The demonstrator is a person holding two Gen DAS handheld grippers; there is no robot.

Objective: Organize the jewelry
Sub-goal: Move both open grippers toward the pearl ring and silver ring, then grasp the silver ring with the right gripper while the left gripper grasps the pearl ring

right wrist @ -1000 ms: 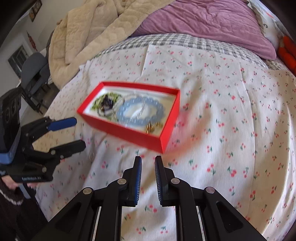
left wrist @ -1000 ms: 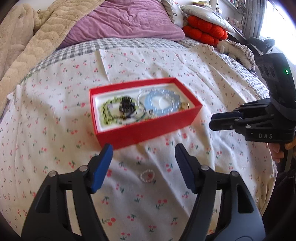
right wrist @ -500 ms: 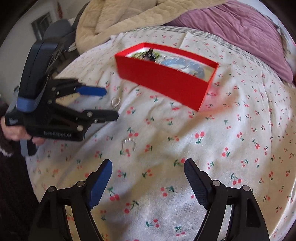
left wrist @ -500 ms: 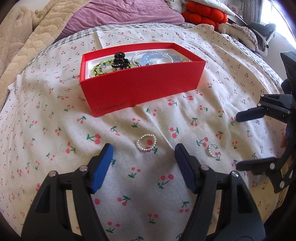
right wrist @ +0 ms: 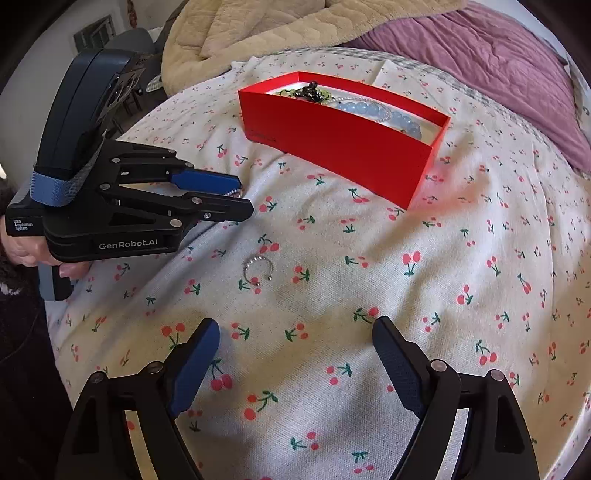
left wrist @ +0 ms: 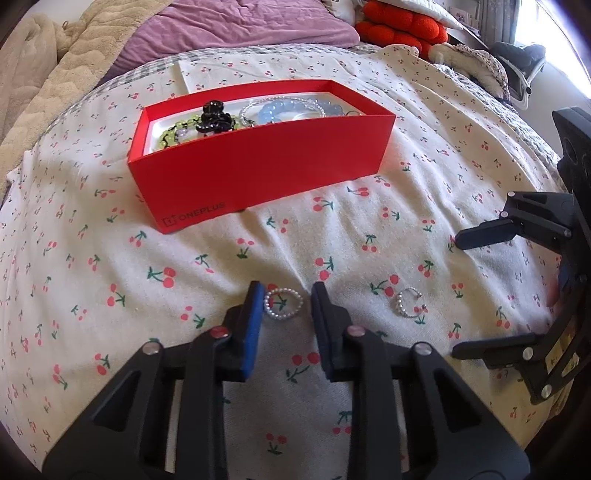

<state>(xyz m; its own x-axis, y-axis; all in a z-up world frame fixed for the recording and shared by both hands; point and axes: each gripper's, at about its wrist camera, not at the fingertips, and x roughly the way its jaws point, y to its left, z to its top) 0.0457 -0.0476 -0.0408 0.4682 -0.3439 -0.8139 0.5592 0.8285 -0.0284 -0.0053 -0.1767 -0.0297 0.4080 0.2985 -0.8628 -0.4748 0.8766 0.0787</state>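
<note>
A red box (left wrist: 258, 162) sits on the cherry-print bedsheet and holds a green bead bracelet (left wrist: 173, 129), a black clip (left wrist: 216, 116) and a blue bead bracelet (left wrist: 291, 109). It also shows in the right wrist view (right wrist: 343, 144). A small pearl ring (left wrist: 283, 303) lies on the sheet between the fingers of my left gripper (left wrist: 284, 299), whose jaws stand narrowed around it with small gaps. A silver beaded open ring (right wrist: 258, 268) lies ahead of my open right gripper (right wrist: 295, 339); it also shows in the left wrist view (left wrist: 408, 303).
A beige blanket (right wrist: 280, 26) and purple duvet (right wrist: 491, 62) lie behind the box. Red cushions (left wrist: 399, 29) are at the far right of the bed. The sheet (right wrist: 406, 295) is soft and creased.
My left gripper has dropped to the sheet and narrowed its jaws around the pearl ring. My right gripper opened from nearly shut and moved close to the silver ring.
</note>
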